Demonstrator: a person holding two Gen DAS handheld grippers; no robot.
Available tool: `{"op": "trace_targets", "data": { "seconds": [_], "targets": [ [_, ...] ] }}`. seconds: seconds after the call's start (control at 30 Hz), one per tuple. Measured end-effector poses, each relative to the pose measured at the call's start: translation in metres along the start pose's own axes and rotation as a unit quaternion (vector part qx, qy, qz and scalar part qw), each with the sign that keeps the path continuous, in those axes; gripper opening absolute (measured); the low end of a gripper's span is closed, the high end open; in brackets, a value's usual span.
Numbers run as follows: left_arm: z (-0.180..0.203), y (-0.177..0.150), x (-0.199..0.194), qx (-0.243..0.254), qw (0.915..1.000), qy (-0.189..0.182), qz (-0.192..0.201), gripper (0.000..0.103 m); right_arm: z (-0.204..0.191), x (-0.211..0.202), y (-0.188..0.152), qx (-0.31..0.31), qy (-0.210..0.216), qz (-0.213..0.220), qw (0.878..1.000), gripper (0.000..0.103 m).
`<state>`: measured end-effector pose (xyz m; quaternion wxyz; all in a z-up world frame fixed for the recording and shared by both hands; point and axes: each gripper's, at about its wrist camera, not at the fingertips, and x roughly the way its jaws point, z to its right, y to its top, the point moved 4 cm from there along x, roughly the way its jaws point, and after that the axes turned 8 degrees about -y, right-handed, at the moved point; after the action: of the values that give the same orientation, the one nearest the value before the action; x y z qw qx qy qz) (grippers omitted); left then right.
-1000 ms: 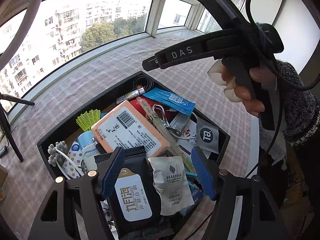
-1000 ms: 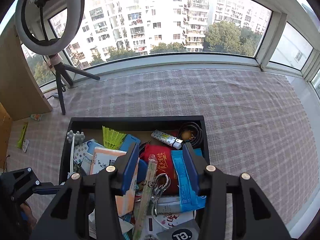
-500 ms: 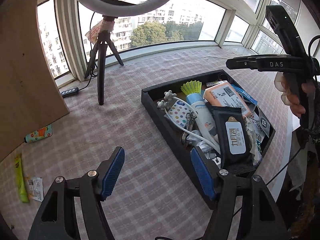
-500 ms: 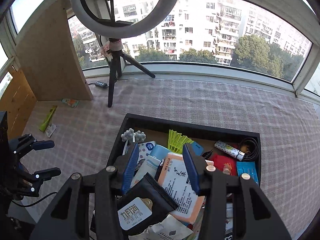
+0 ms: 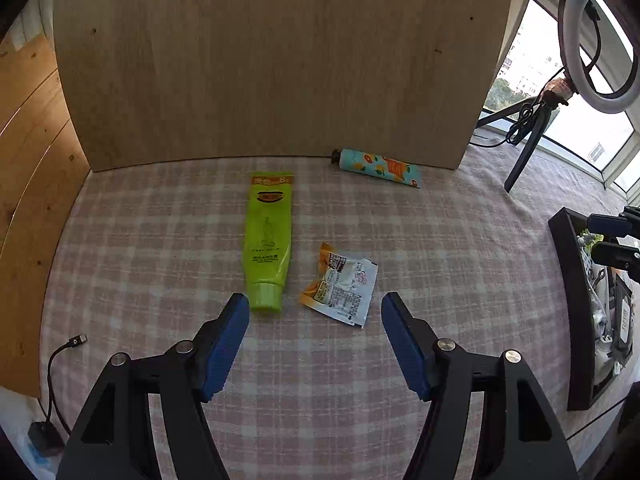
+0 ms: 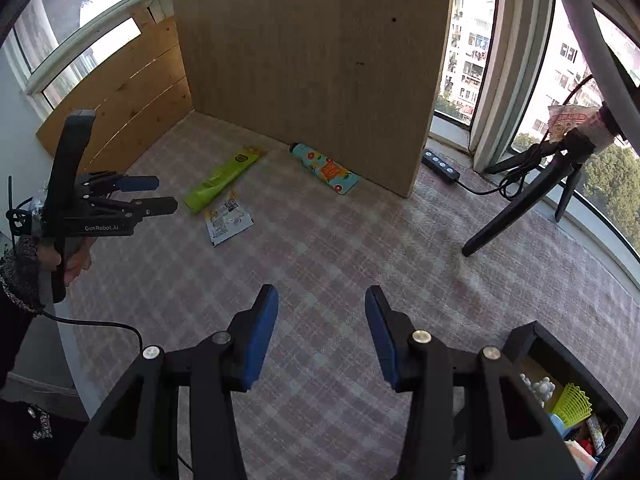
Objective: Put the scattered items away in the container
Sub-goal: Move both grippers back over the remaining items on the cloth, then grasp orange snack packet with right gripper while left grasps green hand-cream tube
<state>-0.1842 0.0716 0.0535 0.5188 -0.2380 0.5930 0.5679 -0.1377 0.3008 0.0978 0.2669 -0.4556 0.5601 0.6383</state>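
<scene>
A green tube [image 5: 267, 242] lies on the checked cloth, cap toward me. An orange-and-white sachet [image 5: 341, 285] lies just right of it. A teal patterned tube [image 5: 377, 167] lies against the wooden board. My left gripper [image 5: 315, 334] is open and empty, just short of the sachet and the green tube's cap. My right gripper [image 6: 321, 334] is open and empty over bare cloth, far from these items. It sees the green tube [image 6: 224, 178], sachet [image 6: 227, 219], teal tube [image 6: 325, 168] and left gripper [image 6: 160, 195]. The black container [image 5: 576, 320] is at the right; it also shows in the right wrist view [image 6: 568, 372].
An upright wooden board [image 5: 272, 60] stands behind the items, with wooden panels [image 5: 28, 160] at left. A ring-light tripod [image 6: 532, 196] and a power strip [image 6: 441, 165] stand at right. A USB cable [image 5: 66, 346] lies at the cloth's left edge.
Both grippers have swung left, away from the container, toward the items by the board. The left one now hangs right before the sachet and green tube. Both stayed open.
</scene>
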Motion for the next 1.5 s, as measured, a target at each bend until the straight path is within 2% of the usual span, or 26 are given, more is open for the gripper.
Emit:
{"op": "trace_targets", "data": {
  "seconds": [0.13,0.17,0.2,0.4,0.63,0.77,1.03,1.1,1.13,1.2,1.27,1.3,1.43,1.5],
  "targets": [
    [-0.03,0.007,0.022,-0.01,0.9993,0.004,-0.036,0.066,-0.057,0.051,0.014,-0.041,0.027,-0.022,0.999,0.047],
    [-0.033,0.008,0.028,-0.009,0.9989,0.001,-0.046,0.066,-0.07,0.063,0.016,-0.056,0.031,-0.03,0.997,0.055],
    [-0.036,0.01,0.034,-0.009,0.9987,0.0,-0.051,0.066,-0.083,0.074,0.019,-0.072,0.034,-0.036,0.996,0.057],
    [-0.041,0.019,0.057,-0.01,0.9977,-0.002,-0.067,0.067,-0.123,0.116,0.038,-0.128,0.044,-0.048,0.99,0.057],
    [-0.045,0.022,0.071,-0.011,0.9966,-0.004,-0.081,0.067,-0.133,0.142,0.053,-0.155,0.046,-0.059,0.985,0.058],
    [-0.046,0.026,0.085,-0.011,0.9958,-0.001,-0.091,0.067,-0.136,0.153,0.056,-0.182,0.03,-0.061,0.981,0.062],
    [-0.04,0.046,0.119,-0.002,0.9953,0.011,-0.097,0.066,-0.142,0.178,0.062,-0.192,0.028,-0.064,0.979,0.063],
    [-0.036,0.051,0.125,0.002,0.9956,0.018,-0.092,0.061,-0.142,0.178,0.062,-0.191,0.035,-0.055,0.979,0.064],
    [-0.032,0.056,0.129,0.005,0.996,0.021,-0.087,0.056,-0.141,0.178,0.061,-0.189,0.035,-0.054,0.98,0.064],
    [-0.026,0.065,0.133,0.001,0.9969,0.02,-0.076,0.04,-0.139,0.177,0.06,-0.184,0.033,-0.056,0.981,0.061],
    [-0.028,0.068,0.134,-0.012,0.9974,0.013,-0.069,0.04,-0.136,0.175,0.059,-0.178,0.033,-0.06,0.982,0.057],
    [-0.03,0.069,0.134,-0.013,0.9976,0.009,-0.067,0.04,-0.133,0.174,0.059,-0.17,0.035,-0.063,0.983,0.052],
    [-0.032,0.061,0.132,-0.003,0.9979,0.017,-0.062,0.04,-0.127,0.171,0.056,-0.16,0.039,-0.071,0.984,0.05],
    [-0.032,0.054,0.128,-0.009,0.9981,0.015,-0.059,0.039,-0.125,0.168,0.055,-0.158,0.037,-0.068,0.984,0.042]
  ]
}}
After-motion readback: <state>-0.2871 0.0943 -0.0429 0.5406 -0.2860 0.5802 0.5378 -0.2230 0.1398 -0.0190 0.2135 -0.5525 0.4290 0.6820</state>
